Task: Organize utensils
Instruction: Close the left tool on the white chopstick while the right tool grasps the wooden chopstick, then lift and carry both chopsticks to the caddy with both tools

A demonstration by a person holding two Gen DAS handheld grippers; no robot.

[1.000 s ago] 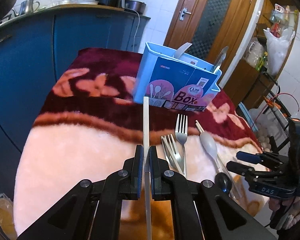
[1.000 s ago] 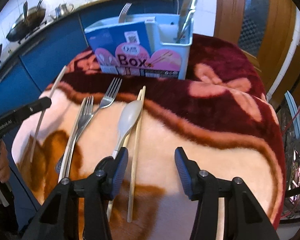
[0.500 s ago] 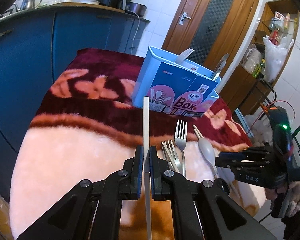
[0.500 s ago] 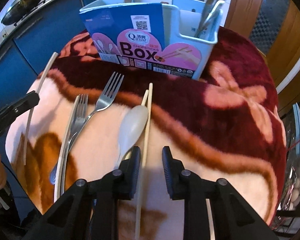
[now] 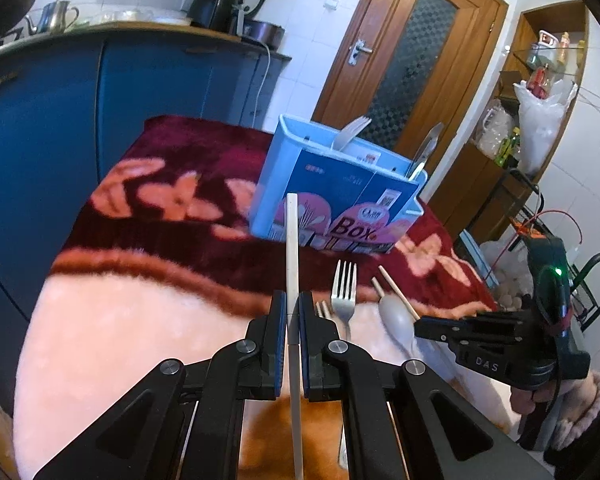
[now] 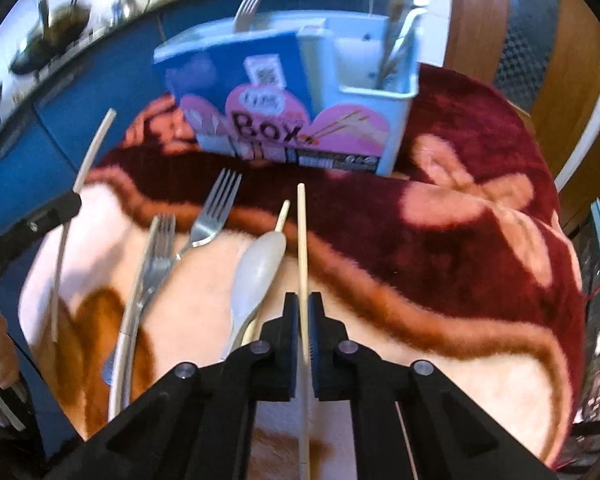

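Note:
My left gripper [image 5: 293, 304] is shut on a white chopstick [image 5: 292, 240], held above the blanket and pointing toward the blue utensil box [image 5: 340, 196]. My right gripper [image 6: 303, 304] is closing its jaws on a wooden chopstick [image 6: 301, 232], and the pads press its sides. To its left lie a grey spoon [image 6: 260, 268] over a second wooden chopstick [image 6: 283, 214], and two forks [image 6: 216, 216] [image 6: 156, 264]. The box [image 6: 292, 92] holds a fork and tongs. The left gripper [image 6: 72, 200] shows at the left edge of the right wrist view.
A red and pink fleece blanket [image 6: 460, 216] covers the table. Blue cabinets [image 5: 100, 100] stand behind and left, a wooden door [image 5: 412, 60] beyond the box. Shelves and a plastic bag [image 5: 540, 120] are at the right. A person's sleeved hand [image 5: 572, 400] holds the right gripper.
The right gripper slid forward over the wooden chopstick beside the spoon and its jaws went from wide apart to closed on it. The left gripper kept its grip on the white chopstick.

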